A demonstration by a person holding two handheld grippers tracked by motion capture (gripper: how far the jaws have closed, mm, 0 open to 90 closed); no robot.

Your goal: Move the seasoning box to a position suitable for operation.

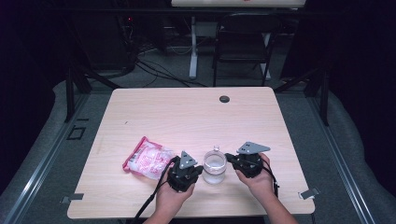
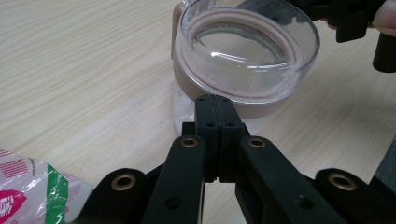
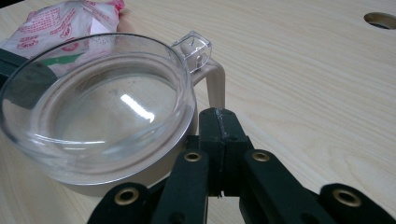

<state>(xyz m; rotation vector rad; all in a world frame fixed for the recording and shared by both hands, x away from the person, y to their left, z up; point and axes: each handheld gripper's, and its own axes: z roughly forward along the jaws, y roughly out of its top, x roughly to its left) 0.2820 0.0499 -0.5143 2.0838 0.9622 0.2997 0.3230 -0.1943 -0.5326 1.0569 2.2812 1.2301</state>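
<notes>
Clear jar [image 1: 215, 167] sat on the pale wood tabletop [image 1: 187, 116] between the left gripper [image 1: 198, 169] and right gripper [image 1: 229, 157], both pressed together, dark room behind.

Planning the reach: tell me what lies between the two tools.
The clear lidded jar stands between left tool and right tool, seen in the high view.

Red and pink print covers the plastic packet [image 1: 148, 163] lying on the wooden table [image 1: 187, 112], with a green patch along one edge in the left gripper view [image 2: 28, 196], yet none of the lettering is sharp enough to read. In the right gripper view the same packet [image 3: 60, 21] shows rows of red marks, too blurred to make out. The clear jar [image 1: 215, 167] carries no legible label.
</notes>
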